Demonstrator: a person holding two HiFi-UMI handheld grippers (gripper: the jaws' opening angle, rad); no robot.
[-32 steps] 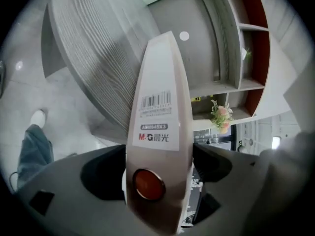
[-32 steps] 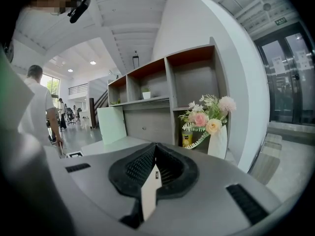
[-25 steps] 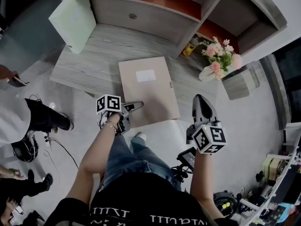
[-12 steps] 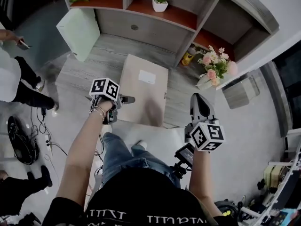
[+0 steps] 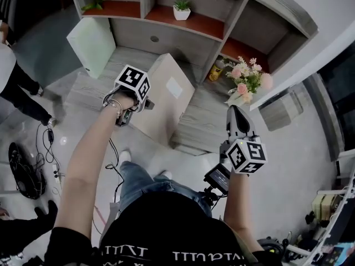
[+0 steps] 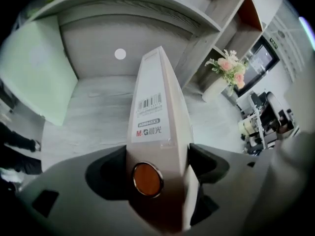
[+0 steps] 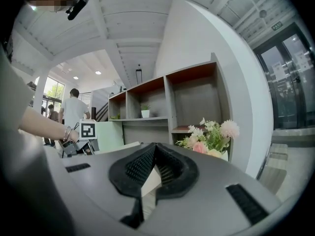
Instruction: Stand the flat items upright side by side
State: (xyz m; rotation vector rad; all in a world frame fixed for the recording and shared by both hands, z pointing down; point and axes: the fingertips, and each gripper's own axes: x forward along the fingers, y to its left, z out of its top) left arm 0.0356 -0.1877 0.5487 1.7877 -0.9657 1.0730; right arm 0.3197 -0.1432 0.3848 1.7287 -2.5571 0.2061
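Grips the beige box file (image 5: 167, 96) (image 6: 158, 100) by its spine end in the left gripper (image 5: 144, 104) (image 6: 158, 168), tilted over the grey desk (image 5: 91, 88). Holds the right gripper (image 5: 237, 118) (image 7: 155, 149) off to the right, jaws together on nothing, near the flowers (image 5: 245, 82). Shows 1 green box file (image 5: 91, 43) upright at the desk's left end.

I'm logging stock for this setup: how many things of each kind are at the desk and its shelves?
File boxes: 2, the beige box and the pale green box
Small plants: 2
Vase of flowers: 1
Yellow bottle: 1
Total: 6
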